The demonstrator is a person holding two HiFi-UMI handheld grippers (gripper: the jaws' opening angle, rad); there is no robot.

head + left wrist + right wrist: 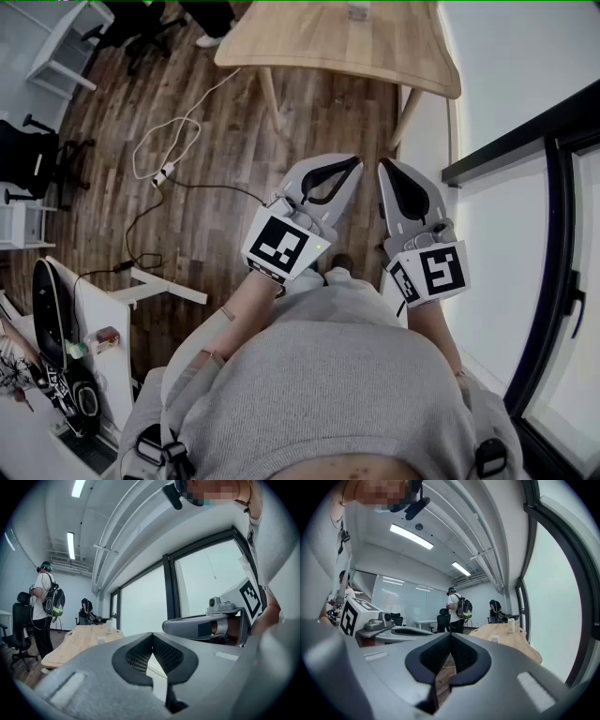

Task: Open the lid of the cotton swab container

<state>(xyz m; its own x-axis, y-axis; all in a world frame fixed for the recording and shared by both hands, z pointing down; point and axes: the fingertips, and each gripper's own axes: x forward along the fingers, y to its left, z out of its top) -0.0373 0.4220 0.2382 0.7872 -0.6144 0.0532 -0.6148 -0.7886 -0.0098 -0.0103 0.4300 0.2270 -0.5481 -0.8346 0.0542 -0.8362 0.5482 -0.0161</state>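
Observation:
A wooden table [347,42] stands ahead of me on the wood floor. Two small containers sit far off on it: a low white one [100,640] and a taller pale one [109,626]. The right gripper view shows the same low one [494,639] and tall one [511,625], too small to tell which holds cotton swabs. My left gripper [354,161] and right gripper [382,164] are held level side by side in front of my body, well short of the table. Both are shut with nothing between the jaws, as the left [153,634] and right [450,633] gripper views show.
A white cable with a power strip [161,175] lies on the floor to the left. Office chairs [141,28] and a white desk [103,319] stand at the left. A window wall [525,187] runs along the right. Two people [457,609] stand beyond the table.

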